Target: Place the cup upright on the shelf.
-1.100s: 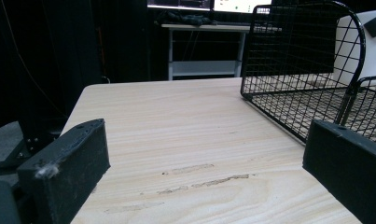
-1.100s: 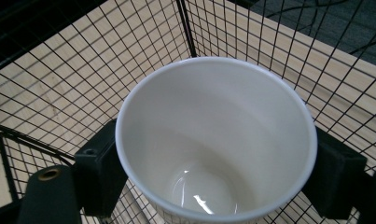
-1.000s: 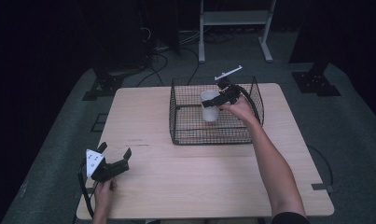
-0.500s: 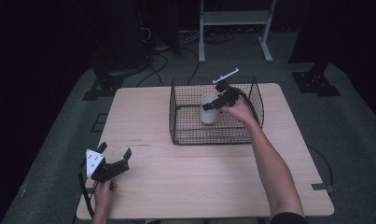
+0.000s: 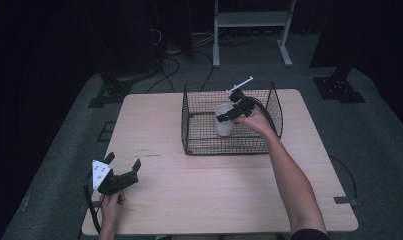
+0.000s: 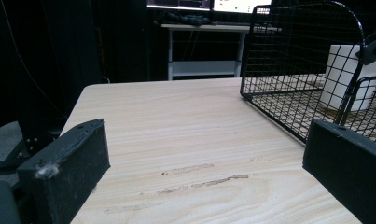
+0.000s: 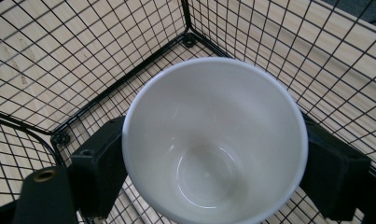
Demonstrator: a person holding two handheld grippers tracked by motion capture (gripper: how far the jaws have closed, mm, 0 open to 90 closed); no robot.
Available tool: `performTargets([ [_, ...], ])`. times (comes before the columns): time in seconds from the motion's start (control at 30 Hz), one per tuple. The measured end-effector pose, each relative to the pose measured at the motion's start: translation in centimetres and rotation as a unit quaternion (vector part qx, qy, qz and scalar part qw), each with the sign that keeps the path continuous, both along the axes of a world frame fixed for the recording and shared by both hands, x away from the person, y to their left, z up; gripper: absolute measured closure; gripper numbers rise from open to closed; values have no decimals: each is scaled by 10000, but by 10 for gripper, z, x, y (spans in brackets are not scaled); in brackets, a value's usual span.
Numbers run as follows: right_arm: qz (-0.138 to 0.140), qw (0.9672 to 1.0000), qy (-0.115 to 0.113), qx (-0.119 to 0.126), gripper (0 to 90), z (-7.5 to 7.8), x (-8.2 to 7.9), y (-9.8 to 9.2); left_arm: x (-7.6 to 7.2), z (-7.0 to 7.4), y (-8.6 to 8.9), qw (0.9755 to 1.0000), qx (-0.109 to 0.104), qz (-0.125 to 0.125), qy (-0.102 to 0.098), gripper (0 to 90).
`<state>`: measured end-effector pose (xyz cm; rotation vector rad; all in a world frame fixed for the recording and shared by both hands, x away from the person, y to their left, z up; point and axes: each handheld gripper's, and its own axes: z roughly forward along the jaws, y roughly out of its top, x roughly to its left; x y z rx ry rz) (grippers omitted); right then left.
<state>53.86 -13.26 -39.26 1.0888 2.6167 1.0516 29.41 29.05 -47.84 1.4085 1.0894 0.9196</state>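
Dark floor and stands ring the pale wooden tabletop (image 5: 229, 195) in the high view, where the white cup (image 5: 223, 121) has sunk lower into the wire basket (image 5: 204, 145) over the last second, the right gripper (image 5: 234, 111) clamped on it; likely a placing. Near left, the left gripper (image 5: 120, 175) rests unmoved. Its own view shows wide, empty jaws and bare wood reaching left of the basket. From the right gripper view, jaws flank the cup (image 7: 213, 140), mesh walls close on the far side.
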Motion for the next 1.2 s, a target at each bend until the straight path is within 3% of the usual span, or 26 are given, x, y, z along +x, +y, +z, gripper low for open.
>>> performTargets([
  [0.73, 63, 9999, -31, 137, 139, 4, -3, 4, 1, 0, 1, 10000, -48, 14, -8, 0],
  [1.2, -128, 9984, -314, 448, 128, 26, -10, -11, 0, 0, 0, 10000, -35, 13, -2, 0],
])
